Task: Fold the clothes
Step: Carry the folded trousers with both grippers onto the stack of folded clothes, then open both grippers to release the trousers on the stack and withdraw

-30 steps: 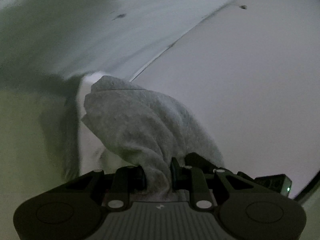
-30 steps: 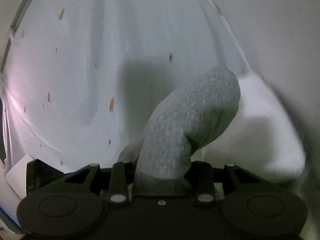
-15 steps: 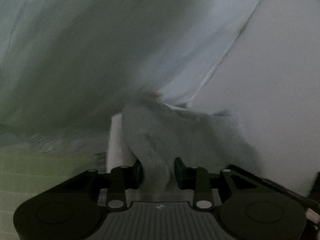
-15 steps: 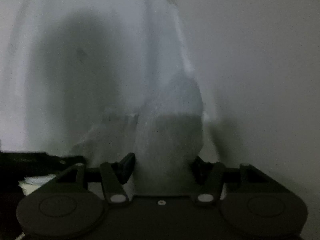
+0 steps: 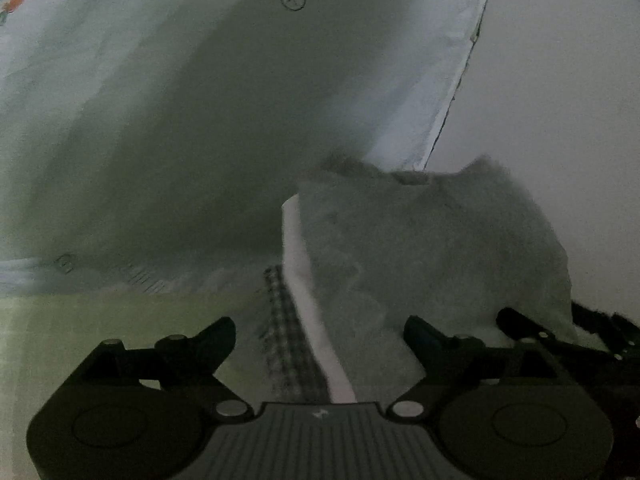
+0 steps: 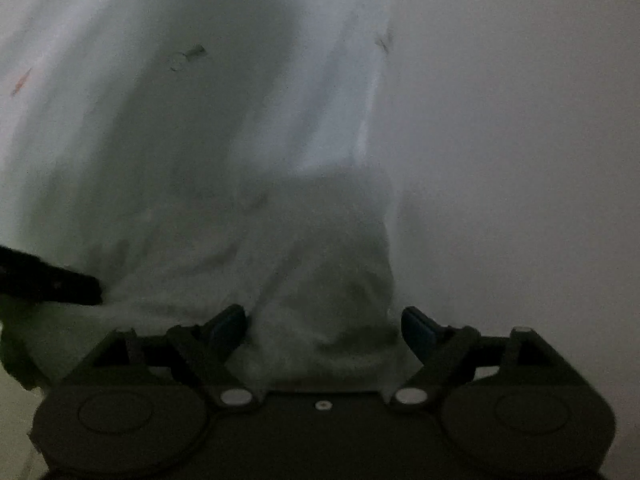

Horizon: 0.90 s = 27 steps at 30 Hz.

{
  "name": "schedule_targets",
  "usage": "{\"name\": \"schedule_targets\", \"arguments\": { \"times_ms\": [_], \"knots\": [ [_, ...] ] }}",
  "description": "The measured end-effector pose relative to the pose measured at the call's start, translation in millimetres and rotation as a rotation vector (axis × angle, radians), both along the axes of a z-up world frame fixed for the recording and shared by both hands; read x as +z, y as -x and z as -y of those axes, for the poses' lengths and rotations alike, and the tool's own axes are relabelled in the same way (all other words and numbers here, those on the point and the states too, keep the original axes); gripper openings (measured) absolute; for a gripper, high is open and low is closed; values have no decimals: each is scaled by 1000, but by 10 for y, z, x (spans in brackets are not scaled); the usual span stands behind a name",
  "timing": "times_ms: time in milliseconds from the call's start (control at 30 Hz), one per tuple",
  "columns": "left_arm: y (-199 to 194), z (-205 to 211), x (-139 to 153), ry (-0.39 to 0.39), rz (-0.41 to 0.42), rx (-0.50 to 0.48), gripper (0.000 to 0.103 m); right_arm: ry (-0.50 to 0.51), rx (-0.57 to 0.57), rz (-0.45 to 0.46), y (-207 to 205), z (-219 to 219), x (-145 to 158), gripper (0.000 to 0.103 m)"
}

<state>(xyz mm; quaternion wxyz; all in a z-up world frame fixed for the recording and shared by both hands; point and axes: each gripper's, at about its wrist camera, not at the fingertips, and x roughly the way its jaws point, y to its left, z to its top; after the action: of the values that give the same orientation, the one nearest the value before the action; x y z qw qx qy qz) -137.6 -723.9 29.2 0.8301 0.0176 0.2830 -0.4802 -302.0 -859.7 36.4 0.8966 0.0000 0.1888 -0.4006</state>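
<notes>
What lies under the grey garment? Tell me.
Under the grey garment a white cloth edge and a checked fabric strip show, on the printed sheet. Whatever else it covers is hidden.

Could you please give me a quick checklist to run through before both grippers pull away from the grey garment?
1. Left gripper open: ok, fingers spread.
2. Right gripper open: ok, fingers spread.
3. Grey garment resting on the white sheet: ok.
4. Cloth free of right fingers: cannot tell, fabric fills the gap.
5. Fold edges aligned: cannot tell, too dark and blurred.
</notes>
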Motion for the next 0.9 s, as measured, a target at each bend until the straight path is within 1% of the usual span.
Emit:
{"name": "schedule_targets", "arguments": {
  "times_ms": [67, 100, 133, 167, 300, 367, 467, 567, 667, 900],
  "knots": [
    [114, -174, 85, 14, 33, 15, 93, -14, -13, 22, 132, -176, 72, 88],
    [171, -261, 128, 22, 49, 22, 94, -20, -19, 32, 197, -264, 108, 94],
    [229, -349, 170, 29, 65, 29, 100, -27, -26, 43, 263, -352, 144, 98],
    [286, -436, 213, 36, 81, 37, 103, -34, -32, 54, 329, -440, 180, 102],
    [518, -788, 384, 64, 146, 66, 103, -61, -58, 97, 592, -791, 323, 103],
    [686, -997, 474, 51, 174, 83, 103, -75, -69, 117, 726, -983, 390, 103],
    [869, -1301, 483, 11, 182, 71, 103, -102, -83, 131, 882, -1336, 396, 103],
    [1049, -1601, 490, -28, 188, 59, 103, -123, -107, 117, 960, -1639, 383, 103],
    [1126, -1780, 427, -52, 152, 40, 103, -139, -138, 100, 1048, -1945, 377, 103],
    [1280, -2207, 359, -85, 165, -15, 103, -186, -179, 61, 1214, -2523, 257, 103]
  ]
}}
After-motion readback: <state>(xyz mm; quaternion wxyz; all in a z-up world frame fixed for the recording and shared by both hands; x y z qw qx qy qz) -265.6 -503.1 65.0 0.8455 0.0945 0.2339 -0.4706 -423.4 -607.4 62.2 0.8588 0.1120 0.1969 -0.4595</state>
